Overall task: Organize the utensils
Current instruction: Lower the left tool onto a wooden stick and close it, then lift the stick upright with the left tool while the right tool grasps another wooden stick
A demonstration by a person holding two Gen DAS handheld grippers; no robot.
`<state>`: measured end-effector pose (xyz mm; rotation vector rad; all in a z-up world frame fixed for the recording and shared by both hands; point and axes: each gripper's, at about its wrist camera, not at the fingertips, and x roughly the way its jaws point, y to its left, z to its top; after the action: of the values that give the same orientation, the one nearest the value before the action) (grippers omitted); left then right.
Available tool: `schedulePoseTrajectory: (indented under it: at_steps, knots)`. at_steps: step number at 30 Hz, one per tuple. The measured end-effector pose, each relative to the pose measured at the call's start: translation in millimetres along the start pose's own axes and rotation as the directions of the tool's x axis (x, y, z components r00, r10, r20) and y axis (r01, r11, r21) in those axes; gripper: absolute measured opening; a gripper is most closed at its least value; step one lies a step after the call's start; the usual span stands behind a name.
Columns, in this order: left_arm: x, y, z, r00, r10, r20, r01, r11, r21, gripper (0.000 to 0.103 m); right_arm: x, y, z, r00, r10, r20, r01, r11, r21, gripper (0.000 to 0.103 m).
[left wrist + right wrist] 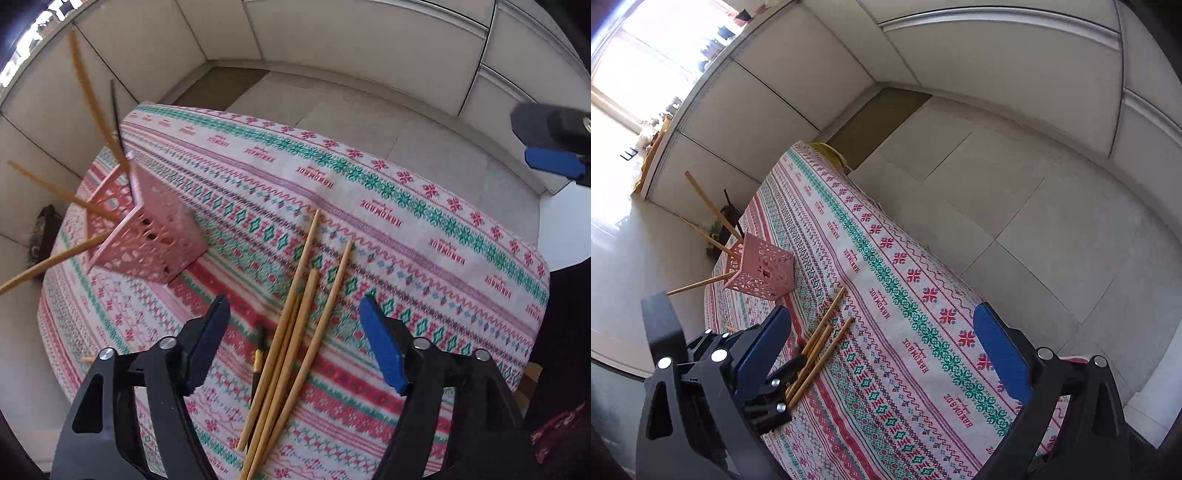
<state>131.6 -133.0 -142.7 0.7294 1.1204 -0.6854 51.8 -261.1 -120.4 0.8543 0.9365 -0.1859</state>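
Several wooden chopsticks (295,314) lie bunched on the patterned tablecloth (369,206), with a dark chopstick (258,354) beside them. My left gripper (295,339) is open and hovers just above this bunch, straddling it. A pink perforated holder (147,229) stands at the table's left with several chopsticks (92,107) sticking out. My right gripper (882,350) is open and empty above the table, to the right of the bunch (820,347). The holder also shows in the right wrist view (761,273).
The table edge (480,206) drops to a grey tiled floor (1034,206). White cabinet panels (960,55) line the far side. A bright window (635,55) is at the far left.
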Motion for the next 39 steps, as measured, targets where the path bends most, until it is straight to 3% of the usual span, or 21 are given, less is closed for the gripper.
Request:
schedulePoseTrajectory:
  at_steps: [3,10,14,18,21,25,27,29,32,33,36,39]
  knots:
    - [26.7,2.8,25.7,0.997,-0.034,-0.073,0.035,0.999,0.011,0.043,0.3,-8.1,4.0,1.000,0.006,-0.009,-0.005,1.000,0.029,0.096]
    - [70.0,11.4,48.2,0.974,-0.100,-0.202,0.104,0.995,0.010,0.031,5.1,-18.1,11.2,0.999,0.020,-0.043,-0.017,0.998,0.054,0.096]
    - [74.0,21.7,50.3,0.963,-0.171,-0.208,0.166,0.985,-0.040,0.026,7.6,-19.0,11.4,0.998,0.027,-0.064,-0.023,0.998,0.061,0.096]
    - [70.3,33.9,33.9,0.974,-0.170,-0.152,0.147,0.978,-0.149,0.011,11.2,-15.1,9.4,0.997,0.009,-0.076,-0.007,0.999,0.037,0.096]
    - [59.9,37.9,7.1,0.986,-0.144,-0.087,0.117,0.958,-0.260,0.011,17.2,-8.5,5.3,0.995,-0.010,-0.096,0.011,1.000,0.009,0.096]
    - [18.1,55.6,-46.7,0.985,-0.150,0.091,0.175,0.876,-0.449,0.005,36.0,11.7,-9.8,0.985,-0.048,-0.167,0.036,0.997,-0.075,0.096]
    - [-17.0,65.9,-74.0,0.968,-0.138,0.212,0.229,0.831,-0.507,0.005,51.9,24.1,-20.4,0.972,-0.053,-0.230,0.028,0.993,-0.113,0.096]
    - [-52.8,71.6,-97.5,0.945,-0.100,0.311,0.259,0.809,-0.527,0.005,71.0,33.6,-31.3,0.951,-0.067,-0.301,0.031,0.992,-0.124,0.092]
    - [-105.9,66.8,-129.1,0.879,-0.056,0.473,0.316,0.811,-0.492,0.005,97.1,39.1,-46.9,0.907,-0.060,-0.417,0.028,0.996,-0.083,0.075]
    - [-119.8,66.0,-138.1,0.860,-0.034,0.509,0.321,0.813,-0.486,0.005,101.8,38.9,-51.8,0.897,-0.063,-0.437,0.036,0.997,-0.069,0.074]
    - [-145.3,63.2,-162.2,0.797,0.022,0.603,0.342,0.807,-0.481,0.005,103.8,41.2,-62.5,0.893,-0.095,-0.440,0.076,0.995,-0.060,0.068]
    - [-158.9,65.6,-171.9,0.766,0.029,0.642,0.363,0.805,-0.469,0.005,84.8,41.4,-75.5,0.884,-0.124,-0.450,0.100,0.992,-0.077,0.068]
